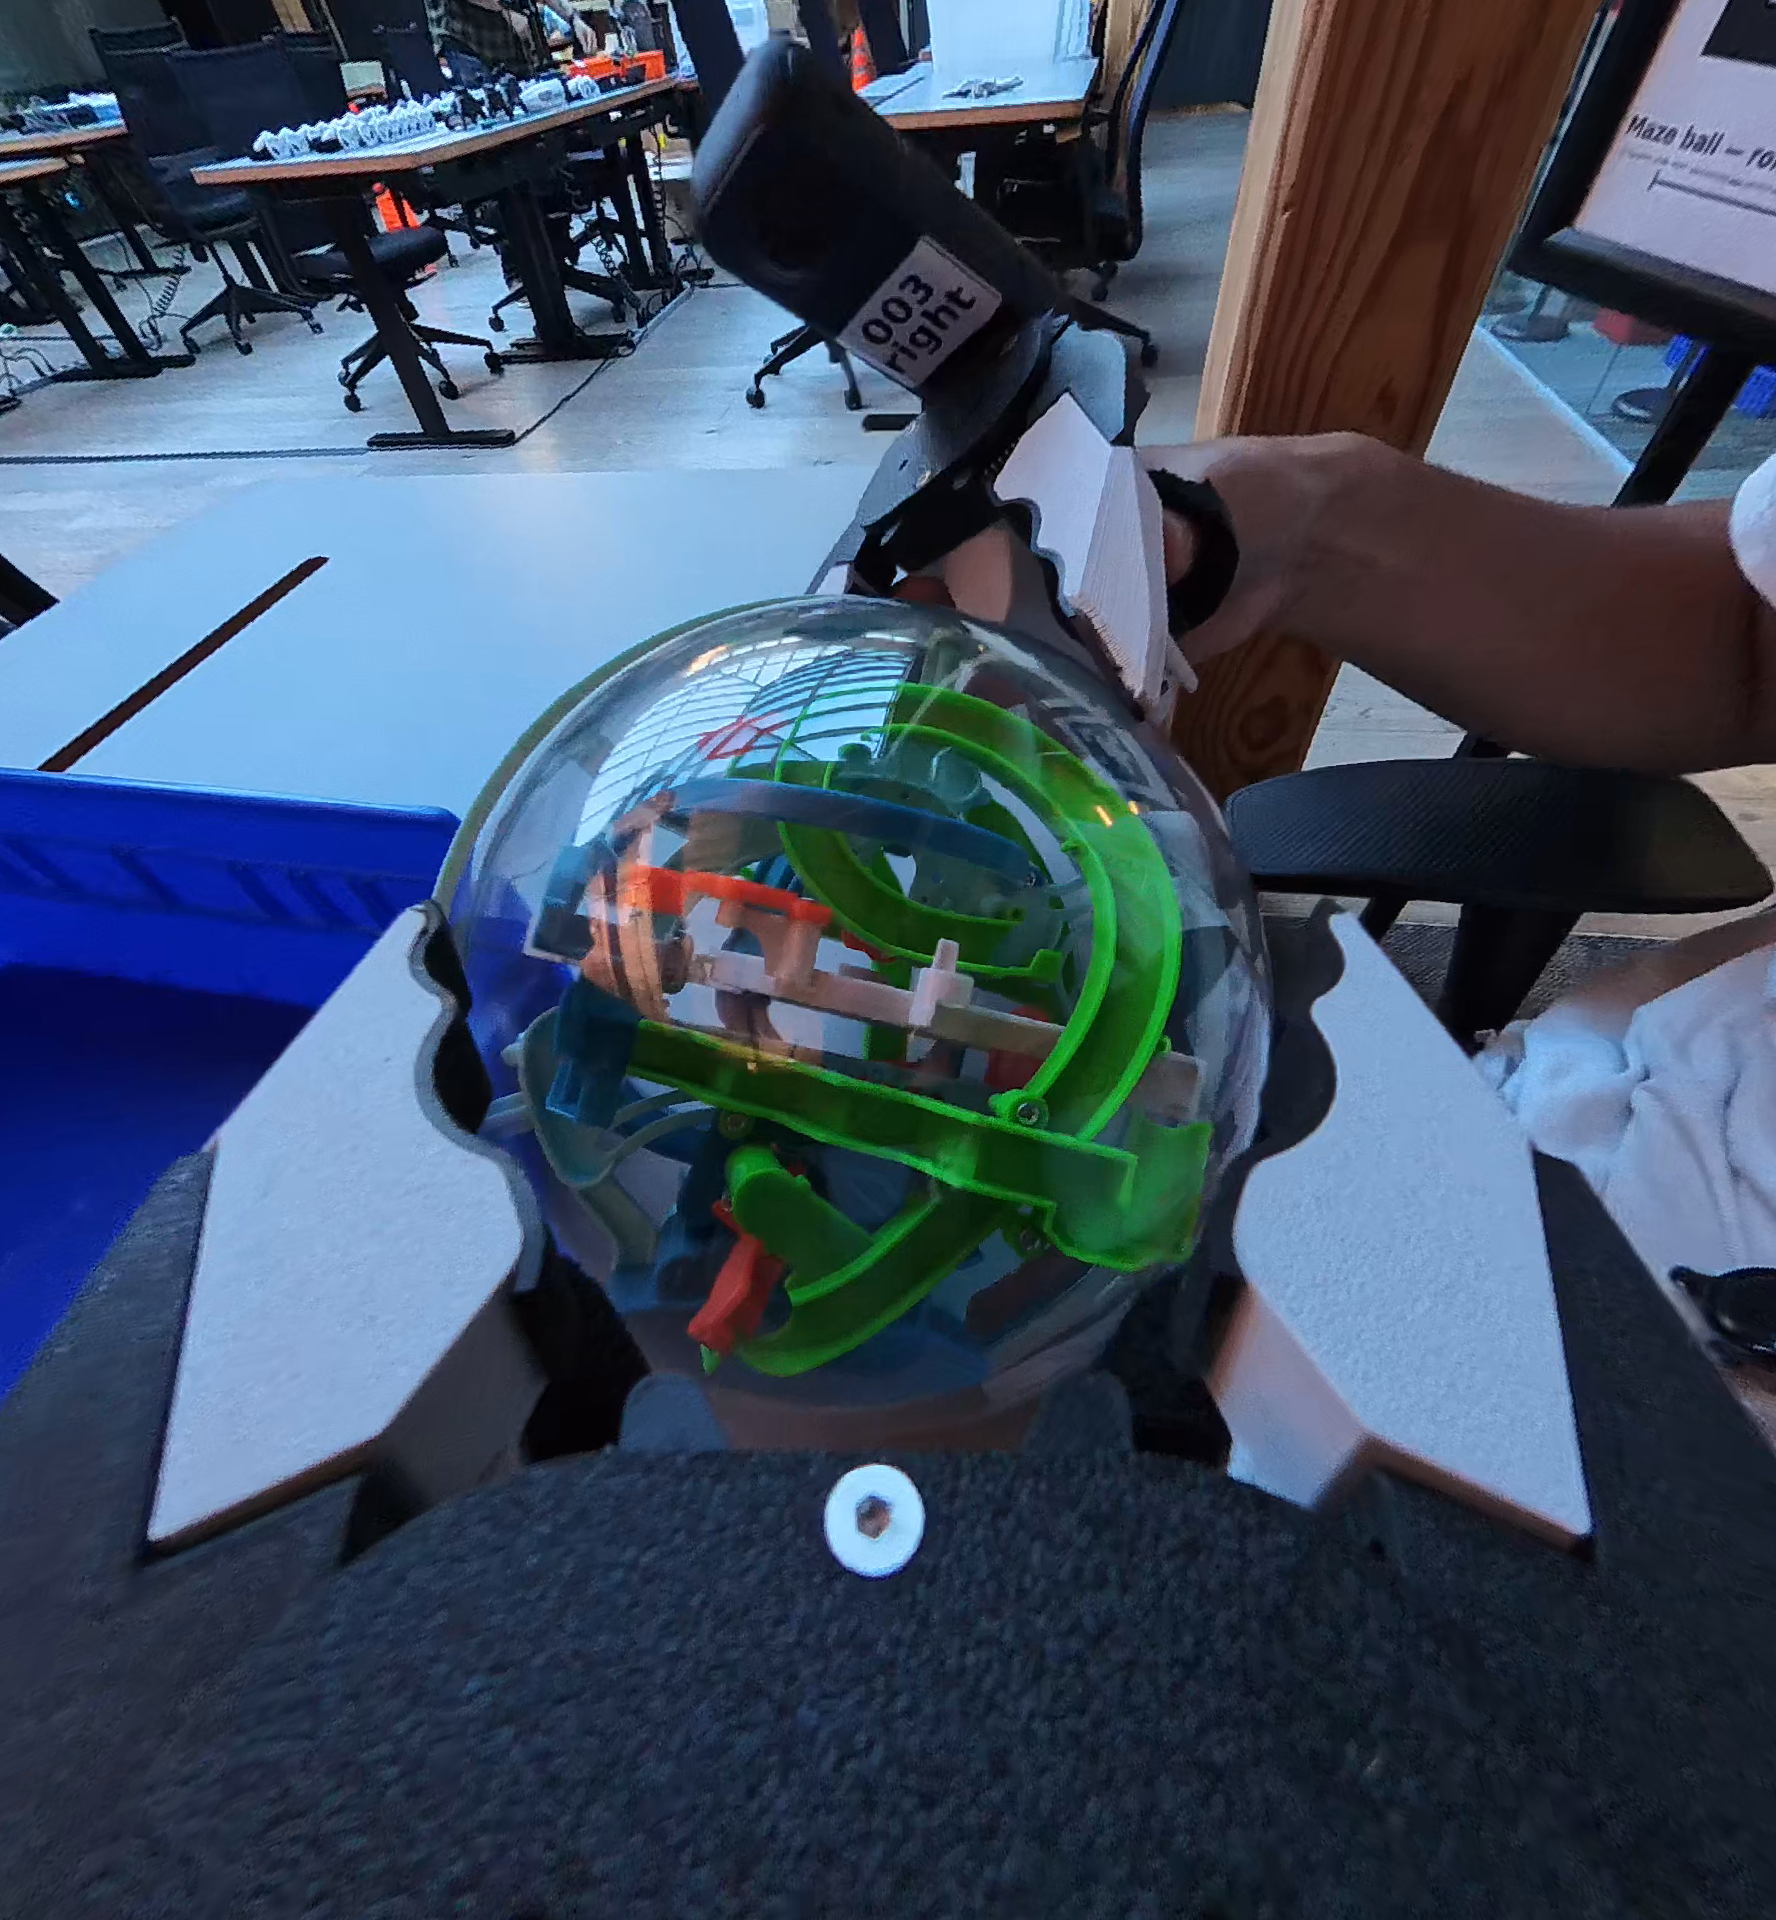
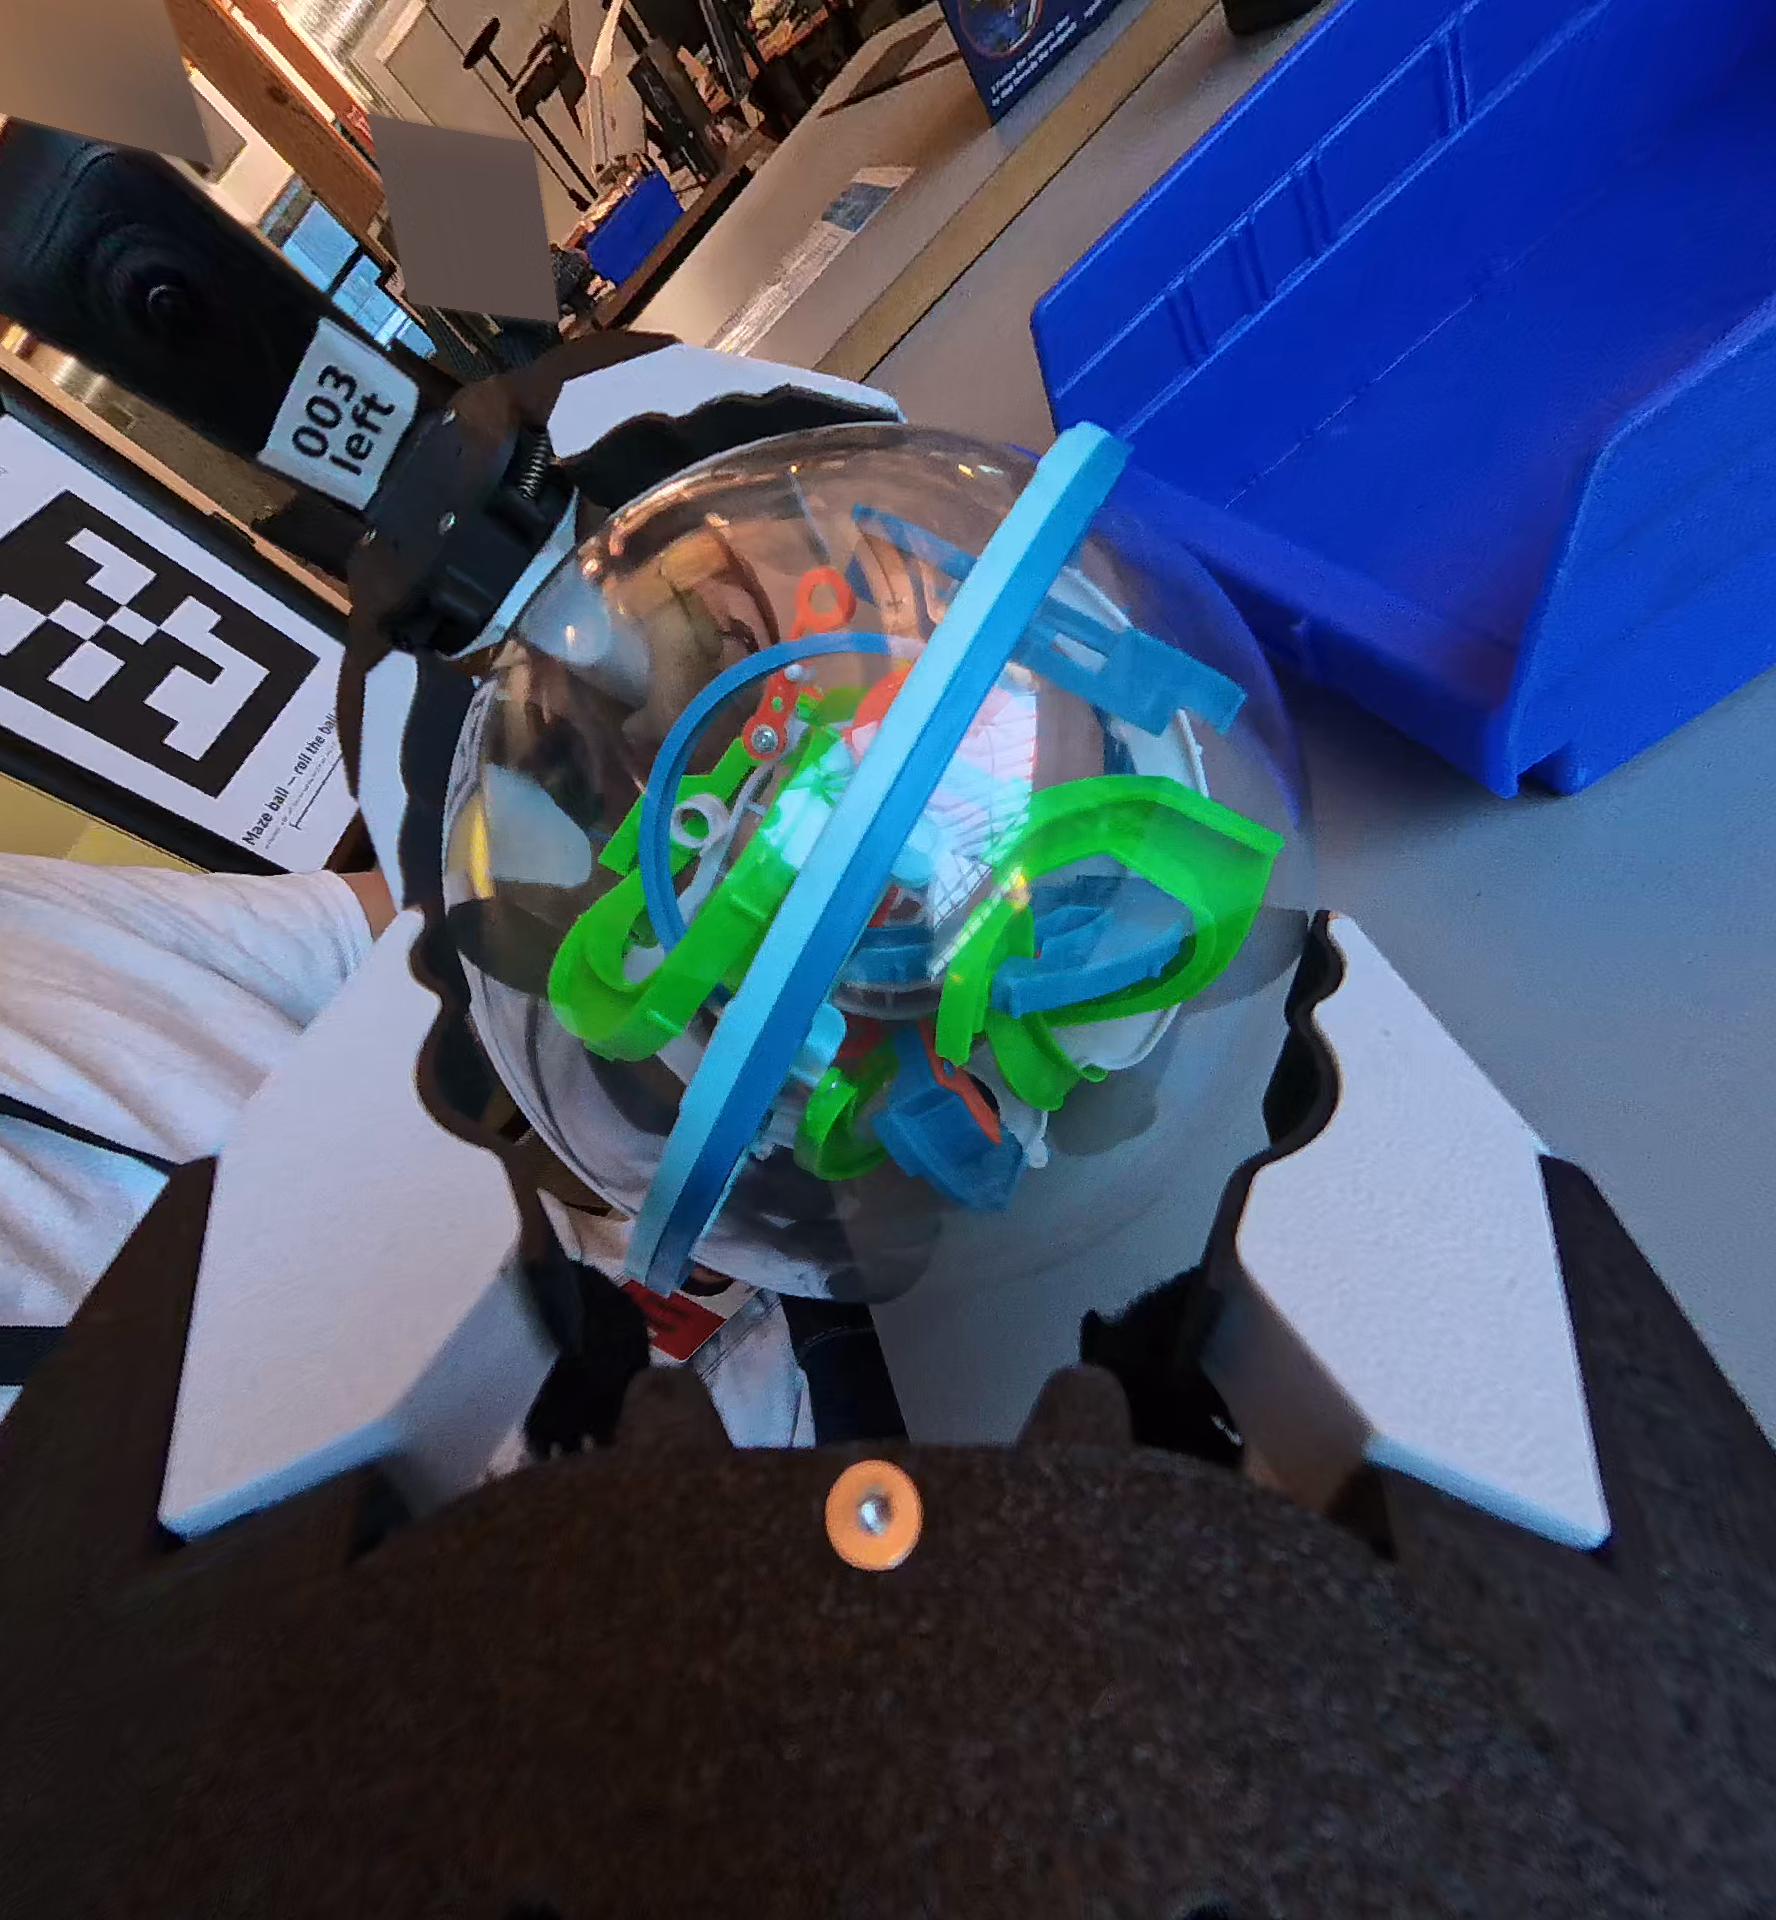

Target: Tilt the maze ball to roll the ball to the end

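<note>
Your left gripper (image 1: 853,1049) and right gripper (image 2: 879,1049) each clamp the clear maze ball (image 1: 863,997) between wide-spread fingers; its small inner ball can't be made out; the blue bin (image 2: 1486,416) is cut off.

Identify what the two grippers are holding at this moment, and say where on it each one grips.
Both hold the maze ball: the left gripper and right gripper each clamp its clear shell on opposite sides.

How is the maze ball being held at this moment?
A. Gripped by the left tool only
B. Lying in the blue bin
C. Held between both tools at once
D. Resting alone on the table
C: the maze ball sits between the left tool fingers, while the right tool clasps it from the far side.
</note>
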Tool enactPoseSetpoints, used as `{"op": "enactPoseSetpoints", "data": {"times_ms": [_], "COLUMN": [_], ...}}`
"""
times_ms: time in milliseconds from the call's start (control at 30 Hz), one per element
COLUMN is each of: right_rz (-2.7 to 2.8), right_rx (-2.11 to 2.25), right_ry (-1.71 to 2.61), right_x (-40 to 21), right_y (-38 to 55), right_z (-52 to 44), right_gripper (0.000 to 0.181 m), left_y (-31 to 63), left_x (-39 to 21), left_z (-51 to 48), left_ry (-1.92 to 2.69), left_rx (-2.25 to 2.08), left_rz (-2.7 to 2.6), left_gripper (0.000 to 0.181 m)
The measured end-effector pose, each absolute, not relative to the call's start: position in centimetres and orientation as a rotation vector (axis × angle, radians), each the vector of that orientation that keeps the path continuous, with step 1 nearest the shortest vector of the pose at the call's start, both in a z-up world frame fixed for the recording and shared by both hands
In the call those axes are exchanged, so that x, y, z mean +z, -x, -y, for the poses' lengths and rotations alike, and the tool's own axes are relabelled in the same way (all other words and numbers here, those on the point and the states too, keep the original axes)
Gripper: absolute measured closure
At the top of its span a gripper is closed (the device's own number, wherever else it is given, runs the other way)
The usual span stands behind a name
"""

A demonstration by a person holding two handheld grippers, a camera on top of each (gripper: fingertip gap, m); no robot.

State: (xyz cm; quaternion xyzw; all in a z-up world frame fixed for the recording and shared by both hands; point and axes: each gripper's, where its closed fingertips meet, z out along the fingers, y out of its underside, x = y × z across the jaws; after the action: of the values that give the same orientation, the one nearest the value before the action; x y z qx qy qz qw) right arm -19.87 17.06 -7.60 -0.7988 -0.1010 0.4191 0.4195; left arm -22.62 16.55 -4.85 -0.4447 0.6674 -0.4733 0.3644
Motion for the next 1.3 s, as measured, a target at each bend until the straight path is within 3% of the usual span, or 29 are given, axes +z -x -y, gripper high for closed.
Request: {"op": "enactPoseSetpoints", "data": {"times_ms": [200, 333, 633, 1167, 1300], "right_rz": [0.245, 0.247, 0.326, 0.525, 0.484], "right_rx": [1.059, 1.061, 1.045, 0.885, 0.888], "right_ry": [2.012, 2.008, 2.026, 1.965, 1.962], "right_x": [-7.7, -7.7, -7.8, -6.8, -5.9], "right_y": [19.7, 19.7, 19.9, 20.6, 20.8], "right_z": [-17.0, -16.8, -16.4, -15.5, -15.5], "right_gripper": [0.032, 0.032, 0.032, 0.038, 0.029], "left_y": [23.7, 24.9, 25.5, 26.2, 26.3], "left_x": [-5.2, -8.2, -12.1, -12.3, -12.3], "left_z": [-18.3, -20.4, -17.6, -16.7, -16.5], "left_ry": [1.229, 1.422, 1.500, 1.435, 1.423], "left_rx": [-1.372, -1.528, -1.770, -1.636, -1.622], "left_rz": [-1.712, -1.781, -2.031, -1.966, -1.951], "left_gripper": [0.033, 0.023, 0.023, 0.029, 0.030]}}
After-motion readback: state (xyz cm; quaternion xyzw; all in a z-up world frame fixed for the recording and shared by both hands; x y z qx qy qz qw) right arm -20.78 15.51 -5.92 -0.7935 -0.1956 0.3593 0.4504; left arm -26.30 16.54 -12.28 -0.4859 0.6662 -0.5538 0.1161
